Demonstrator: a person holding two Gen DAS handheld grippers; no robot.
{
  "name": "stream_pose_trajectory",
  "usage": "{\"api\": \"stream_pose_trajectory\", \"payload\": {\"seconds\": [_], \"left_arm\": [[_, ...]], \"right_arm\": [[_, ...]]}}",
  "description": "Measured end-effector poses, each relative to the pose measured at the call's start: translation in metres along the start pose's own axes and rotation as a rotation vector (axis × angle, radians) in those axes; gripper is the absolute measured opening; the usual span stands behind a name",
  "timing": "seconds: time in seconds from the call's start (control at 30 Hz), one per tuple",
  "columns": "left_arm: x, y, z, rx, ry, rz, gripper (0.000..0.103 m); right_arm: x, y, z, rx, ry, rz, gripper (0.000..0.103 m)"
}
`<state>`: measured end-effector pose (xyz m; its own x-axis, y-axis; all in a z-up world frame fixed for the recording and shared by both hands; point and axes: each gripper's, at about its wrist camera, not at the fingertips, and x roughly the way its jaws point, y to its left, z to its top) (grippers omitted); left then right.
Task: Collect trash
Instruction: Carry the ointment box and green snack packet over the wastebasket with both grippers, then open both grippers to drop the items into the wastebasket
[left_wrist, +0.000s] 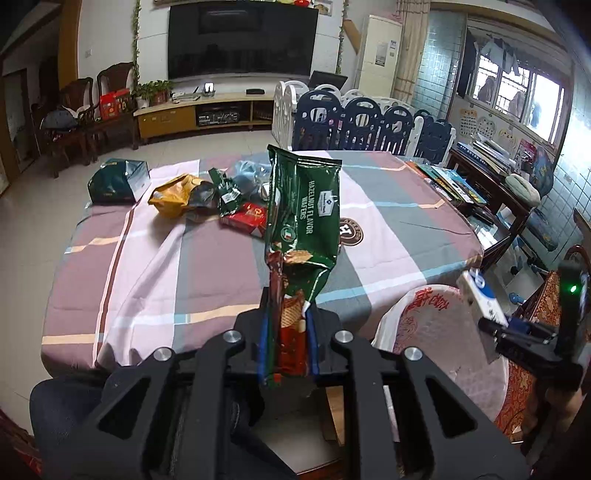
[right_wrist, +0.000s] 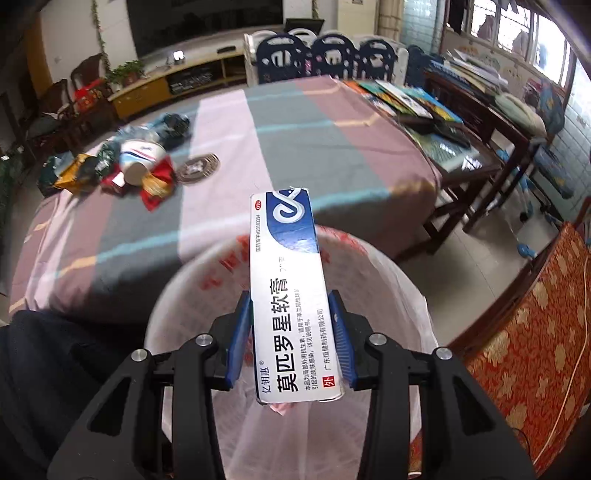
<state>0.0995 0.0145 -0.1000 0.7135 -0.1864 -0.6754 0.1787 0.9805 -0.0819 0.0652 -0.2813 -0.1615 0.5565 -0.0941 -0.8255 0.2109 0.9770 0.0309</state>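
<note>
My left gripper (left_wrist: 287, 317) is shut on a green hazelnut wafer wrapper (left_wrist: 304, 206) and holds it upright above the near table edge. My right gripper (right_wrist: 290, 325) is shut on a white and blue ointment box (right_wrist: 286, 280) and holds it over the white bag-lined trash bin (right_wrist: 177, 295). The bin also shows in the left wrist view (left_wrist: 432, 325), right of the left gripper, with the right gripper and its box (left_wrist: 480, 295) above it. More trash lies on the table: a yellow bag (left_wrist: 173, 197), green wrappers (left_wrist: 227, 192), a red packet (left_wrist: 245, 218), a paper cup (right_wrist: 142, 158).
The table has a pink, grey and mauve checked cloth (left_wrist: 184, 266). A dark green box (left_wrist: 118, 181) sits at its far left corner. Books (right_wrist: 406, 99) lie at the far right. Blue chairs (left_wrist: 369, 125) stand behind, a wooden side table (right_wrist: 480, 122) and patterned sofa (right_wrist: 517, 332) to the right.
</note>
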Motion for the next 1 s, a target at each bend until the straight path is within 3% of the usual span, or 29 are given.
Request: {"api": "stream_pose_trajectory", "payload": {"seconds": [0.17,0.27,0.37,0.47,0.6,0.77,0.83,0.9,0.93,1.0], "left_arm": [[-0.002,-0.012,0.001,0.019,-0.004,-0.007,0.017],[-0.002,-0.016,0.002,0.017,-0.004,-0.026,0.017],[-0.001,-0.021,0.003,0.02,0.011,-0.051,0.017],[0.007,-0.028,0.001,0.025,0.053,-0.093,0.017],[0.025,-0.051,-0.001,0.008,0.161,-0.254,0.017],[0.05,-0.113,-0.018,0.152,0.275,-0.413,0.02],[0.055,-0.138,-0.029,0.23,0.318,-0.477,0.025],[0.053,-0.155,-0.038,0.311,0.318,-0.488,0.045],[0.05,-0.161,-0.043,0.343,0.31,-0.481,0.05],[0.04,-0.167,-0.045,0.39,0.263,-0.441,0.07]], "right_arm": [[0.012,-0.015,-0.009,0.035,0.037,-0.001,0.042],[0.022,-0.014,-0.026,0.029,0.103,0.022,0.044],[0.027,-0.014,-0.043,0.033,0.135,0.051,0.05],[0.013,-0.029,-0.04,0.1,0.071,0.096,0.066],[-0.02,-0.059,-0.021,0.192,-0.066,0.061,0.069],[-0.052,-0.091,-0.011,0.282,-0.195,0.065,0.078],[-0.06,-0.098,-0.011,0.294,-0.222,0.061,0.078],[-0.066,-0.101,-0.011,0.292,-0.241,0.058,0.08],[-0.067,-0.101,-0.011,0.289,-0.246,0.053,0.081],[-0.069,-0.099,-0.012,0.278,-0.256,0.033,0.085]]}}
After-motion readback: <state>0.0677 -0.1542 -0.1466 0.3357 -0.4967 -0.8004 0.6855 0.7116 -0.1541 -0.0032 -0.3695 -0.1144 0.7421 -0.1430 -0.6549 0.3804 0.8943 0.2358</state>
